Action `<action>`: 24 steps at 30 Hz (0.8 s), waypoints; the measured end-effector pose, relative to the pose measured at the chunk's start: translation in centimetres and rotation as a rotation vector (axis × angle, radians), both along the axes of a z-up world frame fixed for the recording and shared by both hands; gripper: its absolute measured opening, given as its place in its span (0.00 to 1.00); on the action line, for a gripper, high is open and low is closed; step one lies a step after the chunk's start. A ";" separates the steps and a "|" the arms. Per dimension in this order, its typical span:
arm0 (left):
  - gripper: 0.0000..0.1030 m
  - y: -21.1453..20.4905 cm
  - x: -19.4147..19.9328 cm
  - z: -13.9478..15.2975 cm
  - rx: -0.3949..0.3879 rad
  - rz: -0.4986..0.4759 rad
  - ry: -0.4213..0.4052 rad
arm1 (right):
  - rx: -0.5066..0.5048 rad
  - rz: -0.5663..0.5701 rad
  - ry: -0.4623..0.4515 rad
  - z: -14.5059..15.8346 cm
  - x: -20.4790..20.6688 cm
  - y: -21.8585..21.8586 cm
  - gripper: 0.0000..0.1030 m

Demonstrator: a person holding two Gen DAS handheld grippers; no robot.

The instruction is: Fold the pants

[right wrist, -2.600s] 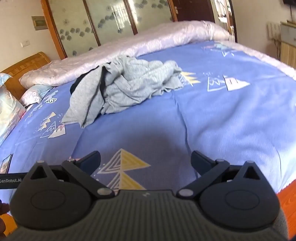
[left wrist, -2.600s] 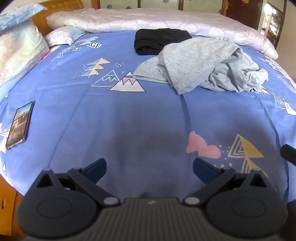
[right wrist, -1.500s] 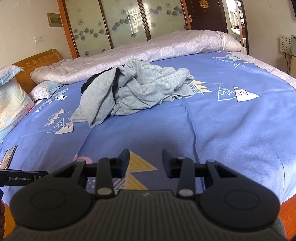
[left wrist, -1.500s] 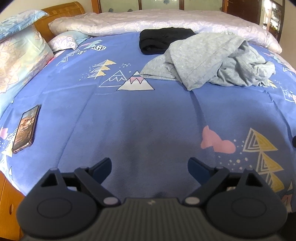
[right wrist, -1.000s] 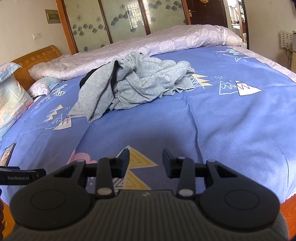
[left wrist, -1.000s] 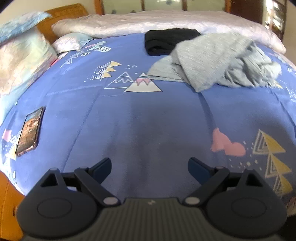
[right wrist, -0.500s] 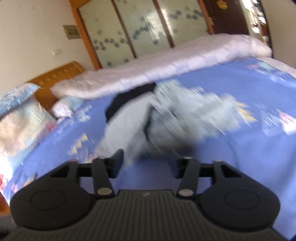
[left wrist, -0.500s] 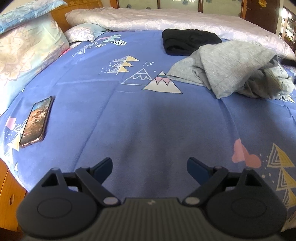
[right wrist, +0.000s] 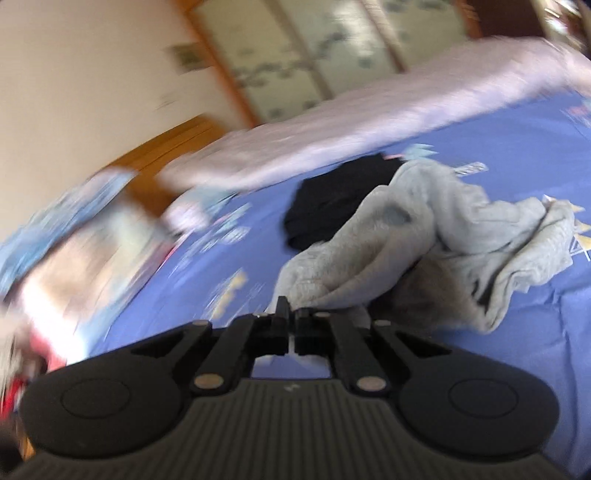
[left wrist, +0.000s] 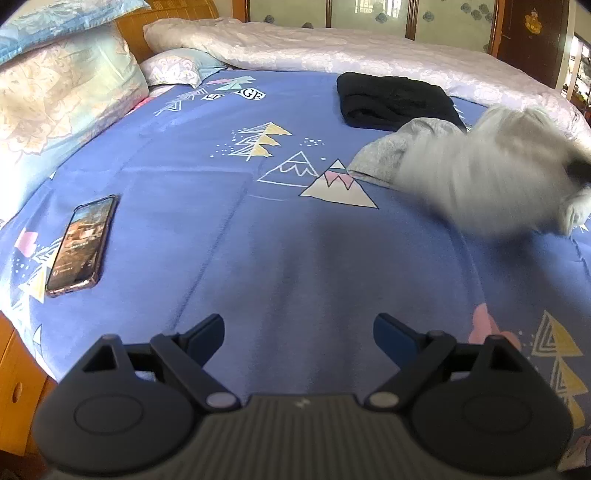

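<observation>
Blue bedspread [left wrist: 280,236] fills the left view: left gripper [left wrist: 298,328] hangs wide apart above it, phone [left wrist: 79,245] at left, blurred grey pants [left wrist: 476,177] far right. Right view: right gripper [right wrist: 291,317] pinched onto the pants [right wrist: 424,236], beside black clothes [right wrist: 332,195].

Bedroom, private home.

Large bed [left wrist: 295,229] under a blue cover printed with mountains and triangles; stacked pillows [left wrist: 62,92] against a wooden headboard [left wrist: 166,14]; pale quilt [left wrist: 369,48] rolled along the far side; wardrobe [right wrist: 295,51] with frosted, patterned sliding doors in wood frames; dark wooden door [left wrist: 528,33]; phone [left wrist: 83,245] lying on the cover; grey pants [right wrist: 443,236] and a folded black garment [left wrist: 395,101] on the bed.
</observation>
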State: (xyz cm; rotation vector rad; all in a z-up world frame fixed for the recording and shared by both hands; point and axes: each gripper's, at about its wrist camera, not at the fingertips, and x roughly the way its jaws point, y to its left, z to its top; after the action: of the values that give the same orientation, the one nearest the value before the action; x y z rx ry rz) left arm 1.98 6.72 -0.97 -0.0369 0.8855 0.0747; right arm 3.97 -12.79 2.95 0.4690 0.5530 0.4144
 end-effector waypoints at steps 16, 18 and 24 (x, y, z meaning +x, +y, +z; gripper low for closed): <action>0.90 -3.8 -0.3 1.2 0.005 -0.157 -0.036 | 0.082 -0.120 0.164 -4.1 -8.3 -8.2 0.43; 0.90 -3.8 -0.2 1.0 -0.002 -0.157 -0.027 | 0.100 -0.184 0.144 -3.8 -6.3 -9.3 0.50; 0.90 -2.5 -0.3 1.5 -0.017 -0.127 -0.026 | 0.193 -0.379 0.210 -5.4 3.4 -9.4 0.61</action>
State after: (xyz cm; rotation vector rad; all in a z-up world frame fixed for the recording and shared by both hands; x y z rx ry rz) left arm 1.63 4.24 0.50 0.0030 0.8605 -0.0517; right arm 7.40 -22.23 -2.46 0.7929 0.6140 0.0540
